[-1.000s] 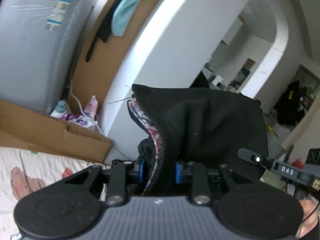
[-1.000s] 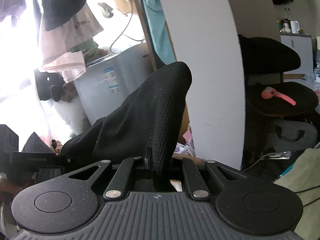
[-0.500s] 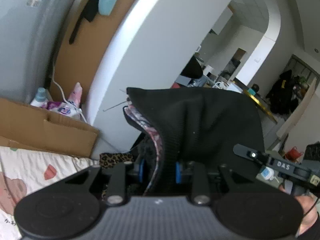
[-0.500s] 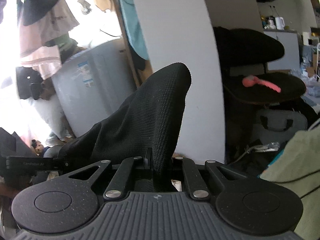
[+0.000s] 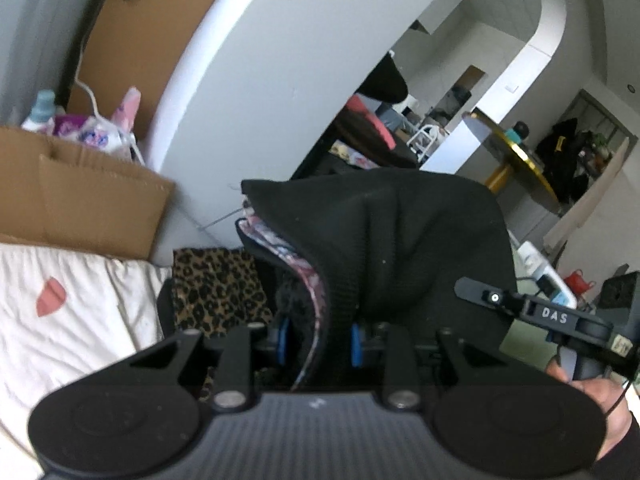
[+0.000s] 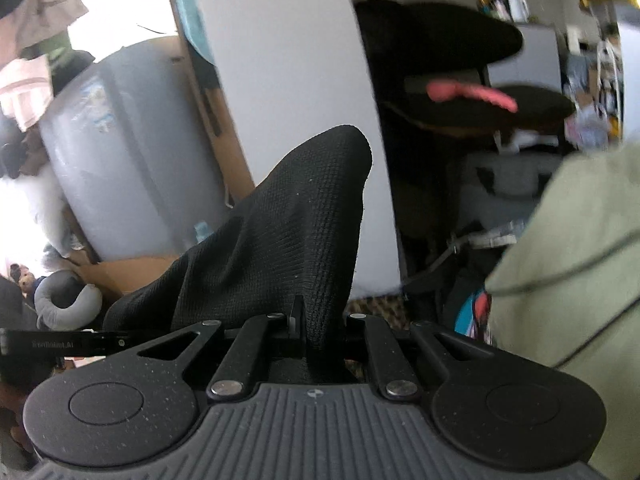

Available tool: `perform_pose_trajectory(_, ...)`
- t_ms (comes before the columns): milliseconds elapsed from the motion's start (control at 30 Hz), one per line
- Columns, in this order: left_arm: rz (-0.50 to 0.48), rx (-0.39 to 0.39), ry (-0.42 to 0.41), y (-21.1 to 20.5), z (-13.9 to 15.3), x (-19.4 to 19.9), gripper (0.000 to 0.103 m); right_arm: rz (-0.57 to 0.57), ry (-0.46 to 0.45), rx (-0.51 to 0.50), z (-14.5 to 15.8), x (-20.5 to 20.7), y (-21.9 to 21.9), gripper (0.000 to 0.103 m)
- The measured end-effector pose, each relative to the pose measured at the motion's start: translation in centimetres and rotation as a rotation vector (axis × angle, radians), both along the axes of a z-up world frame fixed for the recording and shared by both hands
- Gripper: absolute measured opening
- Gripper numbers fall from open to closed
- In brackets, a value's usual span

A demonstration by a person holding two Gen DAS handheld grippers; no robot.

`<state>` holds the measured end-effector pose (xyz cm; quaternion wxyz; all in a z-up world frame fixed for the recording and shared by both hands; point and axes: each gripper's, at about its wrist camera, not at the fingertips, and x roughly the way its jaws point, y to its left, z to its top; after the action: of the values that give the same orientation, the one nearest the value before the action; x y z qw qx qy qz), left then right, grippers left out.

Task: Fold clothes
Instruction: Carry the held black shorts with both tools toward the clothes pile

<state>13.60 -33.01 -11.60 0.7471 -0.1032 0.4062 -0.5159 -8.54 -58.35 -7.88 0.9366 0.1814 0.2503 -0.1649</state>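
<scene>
Both grippers are clamped on the black garment [image 5: 400, 248], which fills the lower centre of each view: left gripper [image 5: 318, 340] pinching its ribbed edge, right gripper [image 6: 320, 320] a corner, probably to spread it for folding.

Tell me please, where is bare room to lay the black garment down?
The white sheet, below the cardboard box and left of the leopard-print cloth, looks free. The right side is crowded: a green cloth and clutter behind. Both the left gripper and right gripper hold the black garment.
</scene>
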Motion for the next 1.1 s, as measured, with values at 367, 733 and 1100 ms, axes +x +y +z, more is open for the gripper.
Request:
perform_pose_trajectory(367,-0.01,0.005,0.056,-2.8,-7.4,-0.5,0.03,-0.061,0.086,-0.031,-7.5,0.5,-2.3,0.008)
perform_pose_trajectory(733,-0.019,0.016,0.051,-4.8,-14.5,1.6,0.03,-0.09,0.15,-0.056,-15.8,2.8,-3.9,0.008)
perform_pose_trajectory(1100,-0.009,0.017,0.0,-7.4,-18.2,5.5,0.03,-0.071,0.149,-0.098,-20.2,7.7,-6.5,0.008)
